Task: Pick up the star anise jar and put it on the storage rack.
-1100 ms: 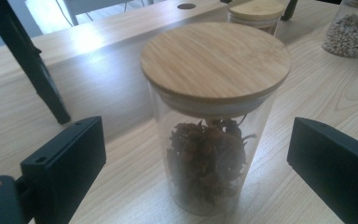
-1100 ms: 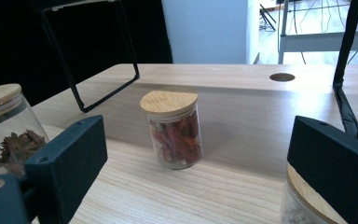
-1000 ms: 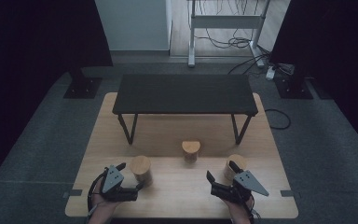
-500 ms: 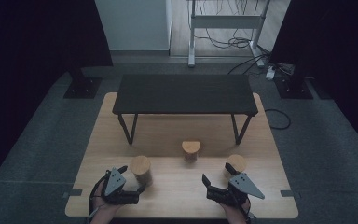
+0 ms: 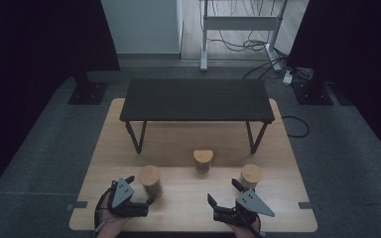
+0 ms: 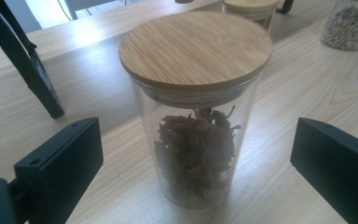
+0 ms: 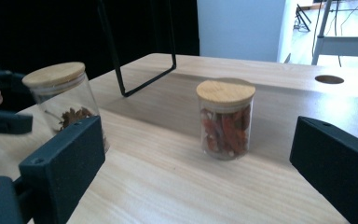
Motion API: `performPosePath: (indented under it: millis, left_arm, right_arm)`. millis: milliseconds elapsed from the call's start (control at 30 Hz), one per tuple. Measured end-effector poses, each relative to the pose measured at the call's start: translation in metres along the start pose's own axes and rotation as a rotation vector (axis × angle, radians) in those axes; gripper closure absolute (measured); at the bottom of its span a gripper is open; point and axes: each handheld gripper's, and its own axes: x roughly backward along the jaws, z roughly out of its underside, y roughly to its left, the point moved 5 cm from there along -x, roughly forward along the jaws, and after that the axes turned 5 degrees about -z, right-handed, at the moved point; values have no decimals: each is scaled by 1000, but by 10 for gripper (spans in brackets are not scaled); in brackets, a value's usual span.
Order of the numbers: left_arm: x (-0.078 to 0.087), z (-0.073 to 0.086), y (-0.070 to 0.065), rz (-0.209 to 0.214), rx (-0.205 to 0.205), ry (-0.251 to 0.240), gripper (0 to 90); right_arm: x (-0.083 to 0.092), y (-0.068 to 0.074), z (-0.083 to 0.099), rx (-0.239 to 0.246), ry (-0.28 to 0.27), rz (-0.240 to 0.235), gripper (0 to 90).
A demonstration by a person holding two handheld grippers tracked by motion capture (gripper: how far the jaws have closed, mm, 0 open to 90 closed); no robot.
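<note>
A: Where is your left gripper (image 5: 140, 194) sitting?
B: Lower left of the high view. Its jaws have been opening around the star anise jar (image 6: 193, 105), not touching.
A: Your right gripper (image 5: 226, 192)?
B: Lower right, standing wide apart, holding nothing.

I see bare desk (image 5: 188, 198) between the near jar (image 5: 150, 181) and the right jar (image 5: 251, 175). The middle jar (image 5: 203, 160) stands before the black bench (image 5: 196, 100), blocking passage beneath it.

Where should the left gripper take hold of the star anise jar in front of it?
Probably on the glass wall of the star anise jar, below the bamboo lid, coming in level from the near side. The jar stands upright, straight-walled, between the left gripper and its wide-open, untouching jaws; the lid overhangs and may lift off.
</note>
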Motion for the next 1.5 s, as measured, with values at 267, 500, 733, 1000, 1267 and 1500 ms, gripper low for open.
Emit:
performPosePath:
  millis: [267,500,733,1000,1267,1500]
  left_arm:
    - [6,-1,2,7,54,4,10]
    - [-5,-7,3,-5,43,14,10]
    - [-16,-7,7,1,52,40,10]
    - [-28,-11,7,9,39,59,11]
    - [-38,-14,3,1,18,70,12]
    - [-40,-14,2,5,7,69,41]
  right_arm:
    - [3,1,3,6,14,-47,27]
    - [3,7,5,12,29,-75,27]
    - [3,11,5,23,35,-88,28]
    - [1,11,6,19,58,-84,29]
    - [1,10,6,19,57,-81,29]
    - [5,6,4,8,37,-61,29]
